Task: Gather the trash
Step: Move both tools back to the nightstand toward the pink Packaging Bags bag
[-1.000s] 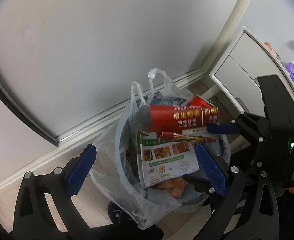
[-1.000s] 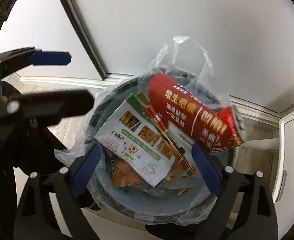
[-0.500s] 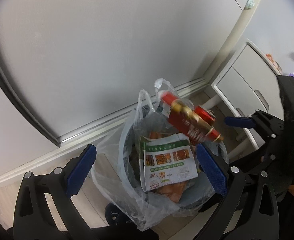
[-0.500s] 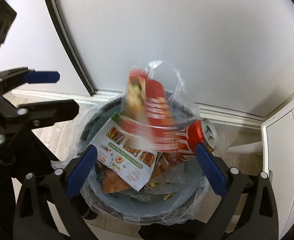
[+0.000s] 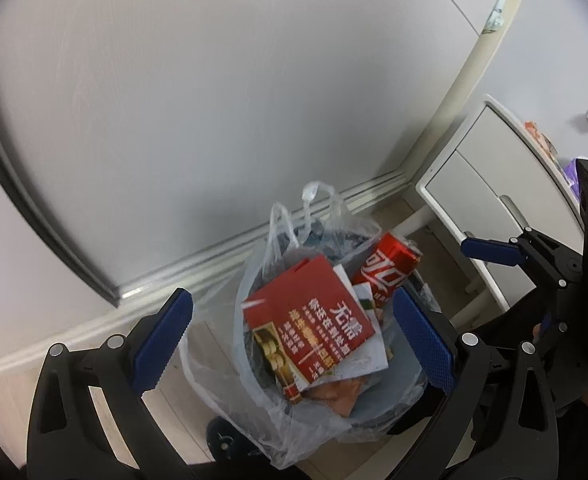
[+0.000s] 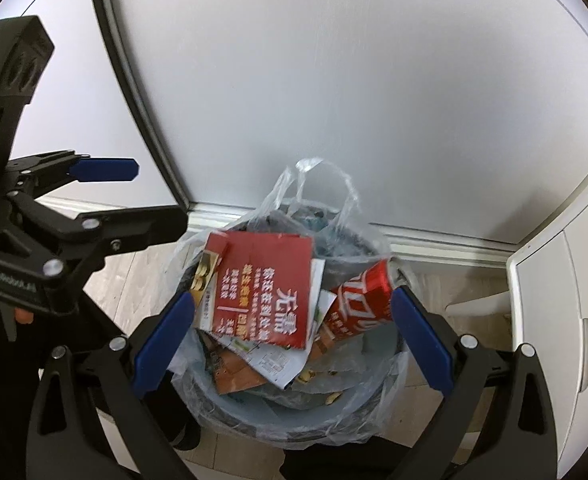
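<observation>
One glossy red leaflet (image 6: 266,284) flat atop crinkled clear-bagged round bin (image 6: 254,412)

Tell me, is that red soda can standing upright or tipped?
Tipped: the red soda can lies slanted atop papers in the bagged bin.

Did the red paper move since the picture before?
Yes. The red paper dropped from over the trash bin rim and now lies flat inside, beside the red can.

Pale wood-plank floor (image 6: 446,292) carries round grey waste bin (image 6: 230,402) lined with clear plastic bag (image 6: 322,184). White cabinet (image 6: 554,312) stands right of the bin; white skirting board (image 6: 434,242) behind it.
</observation>
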`<state>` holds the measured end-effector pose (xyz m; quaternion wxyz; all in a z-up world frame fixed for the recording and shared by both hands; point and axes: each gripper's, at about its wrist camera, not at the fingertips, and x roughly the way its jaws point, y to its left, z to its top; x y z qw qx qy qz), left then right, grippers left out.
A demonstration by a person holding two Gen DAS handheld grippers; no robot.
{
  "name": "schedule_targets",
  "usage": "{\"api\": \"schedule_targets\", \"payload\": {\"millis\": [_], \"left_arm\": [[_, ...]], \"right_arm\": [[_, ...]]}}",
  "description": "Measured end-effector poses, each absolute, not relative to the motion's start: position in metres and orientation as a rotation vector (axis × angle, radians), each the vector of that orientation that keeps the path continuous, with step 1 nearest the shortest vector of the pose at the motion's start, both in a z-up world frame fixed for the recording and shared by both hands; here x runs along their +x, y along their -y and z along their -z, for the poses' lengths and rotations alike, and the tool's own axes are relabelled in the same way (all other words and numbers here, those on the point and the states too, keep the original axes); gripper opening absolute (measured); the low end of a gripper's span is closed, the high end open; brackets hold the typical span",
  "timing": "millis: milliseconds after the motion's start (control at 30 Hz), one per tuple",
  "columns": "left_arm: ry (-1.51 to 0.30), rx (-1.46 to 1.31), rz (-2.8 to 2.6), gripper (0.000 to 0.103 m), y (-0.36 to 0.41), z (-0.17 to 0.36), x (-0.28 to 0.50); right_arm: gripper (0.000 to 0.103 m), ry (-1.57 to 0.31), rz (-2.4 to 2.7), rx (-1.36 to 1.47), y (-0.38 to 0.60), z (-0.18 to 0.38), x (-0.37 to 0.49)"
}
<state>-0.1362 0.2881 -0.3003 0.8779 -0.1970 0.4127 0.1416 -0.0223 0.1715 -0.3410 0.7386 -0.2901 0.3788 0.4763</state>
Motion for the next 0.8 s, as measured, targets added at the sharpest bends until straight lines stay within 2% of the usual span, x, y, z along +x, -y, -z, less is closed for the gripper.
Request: {"api": "schedule_targets", "payload": {"millis": [400,800], "left_arm": [[-0.753,-0.314,-0.235,0.097,-0.280,0.225,-0.094],[-0.676,-0.194,-0.044,0.097,-0.215,0.152,0.001]], "right_arm": [[0.096,-0.708,-0.842,-0.436,-0.140,0.275,0.036],[0.096,-0.565,-0.610,-0.305,-0.037,0.180,0.103]]}}
